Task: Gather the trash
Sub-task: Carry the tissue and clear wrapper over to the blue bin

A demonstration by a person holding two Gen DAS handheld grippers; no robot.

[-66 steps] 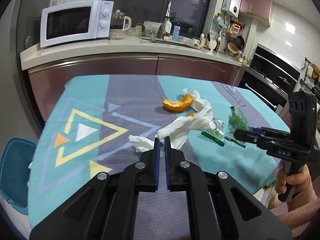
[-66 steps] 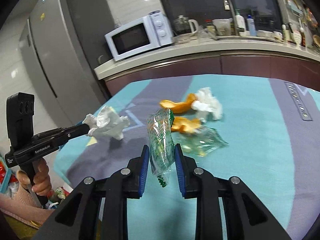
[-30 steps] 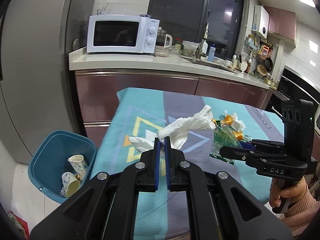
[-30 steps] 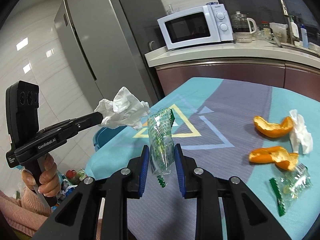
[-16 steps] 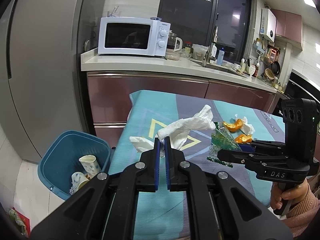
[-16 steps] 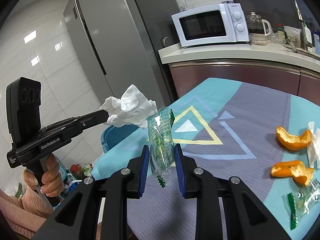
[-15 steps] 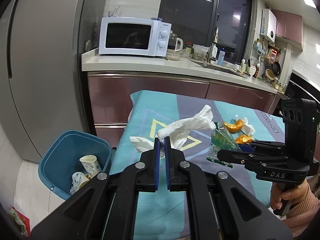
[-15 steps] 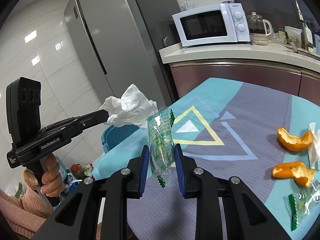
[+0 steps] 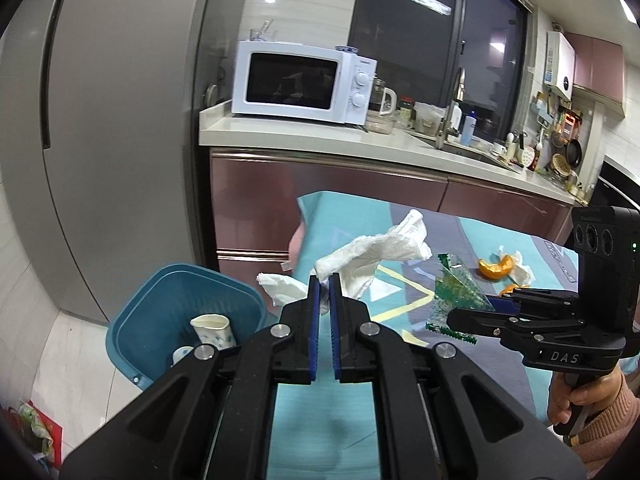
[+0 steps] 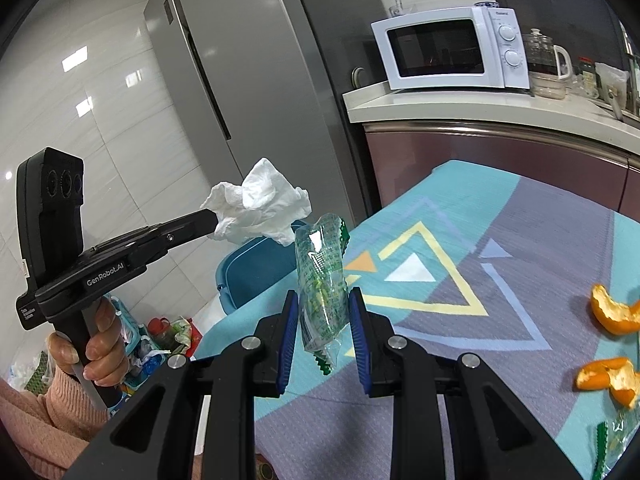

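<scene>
My left gripper is shut on a crumpled white tissue and holds it in the air near the table's left end, above and right of a blue trash bin. It also shows in the right wrist view with the tissue. My right gripper is shut on a clear green-printed plastic wrapper, held above the table edge; it also shows in the left wrist view with the wrapper. The bin lies beyond the wrapper.
The bin holds paper cups. On the patterned tablecloth lie orange peels, another wrapper and a tissue. A fridge, a counter with a microwave and floor clutter surround.
Both grippers have carried their loads left, off the table's middle toward its left end. The bin has come closer and larger in both views.
</scene>
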